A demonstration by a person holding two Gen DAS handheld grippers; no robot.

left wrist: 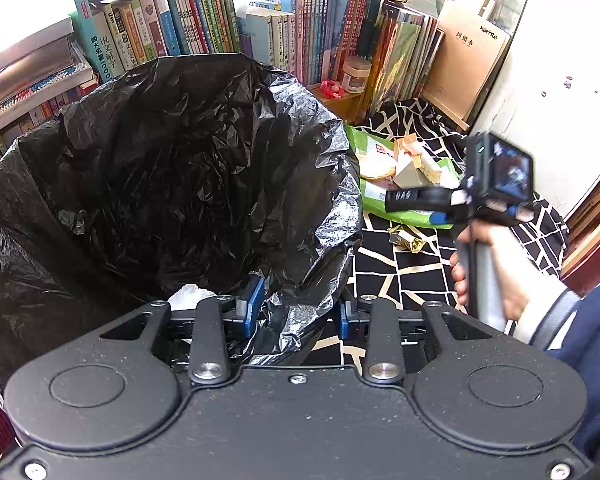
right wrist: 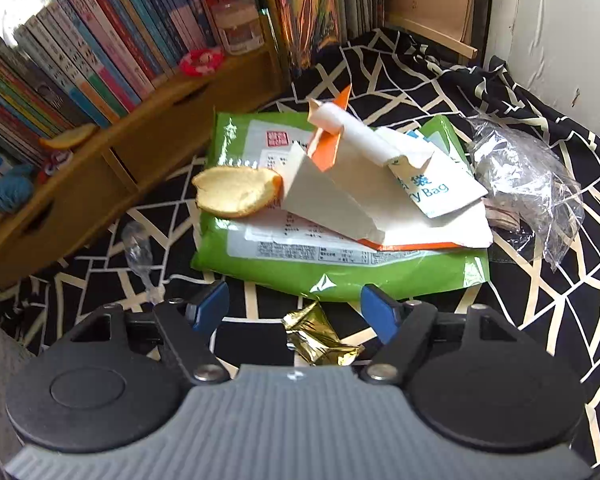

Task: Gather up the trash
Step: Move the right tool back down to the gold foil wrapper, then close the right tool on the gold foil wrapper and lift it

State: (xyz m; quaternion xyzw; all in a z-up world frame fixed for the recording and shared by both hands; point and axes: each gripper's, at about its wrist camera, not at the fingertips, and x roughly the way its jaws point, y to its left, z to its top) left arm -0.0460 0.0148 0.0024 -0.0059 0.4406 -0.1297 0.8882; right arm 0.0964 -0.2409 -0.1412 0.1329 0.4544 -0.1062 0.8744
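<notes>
Meanwhile, left tongs (left wrist: 296, 312) clench the black bin bag's (left wrist: 172, 168) rim. Right tongs (right wrist: 296, 312) spread wide, empty, over a gold wrapper (right wrist: 320, 340) beside green packet (right wrist: 340, 276).

black bin liner (left wrist: 172, 168), green packet (right wrist: 260, 264), gold wrapper (right wrist: 320, 336) — black cloth (right wrist: 540, 320) with cream lines

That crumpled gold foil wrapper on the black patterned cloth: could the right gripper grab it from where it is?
Probably yes. The crumpled gold foil wrapper lies between the right gripper's blue fingers, jaws wide, nothing covering it; the green plastic package sits just beyond.
</notes>
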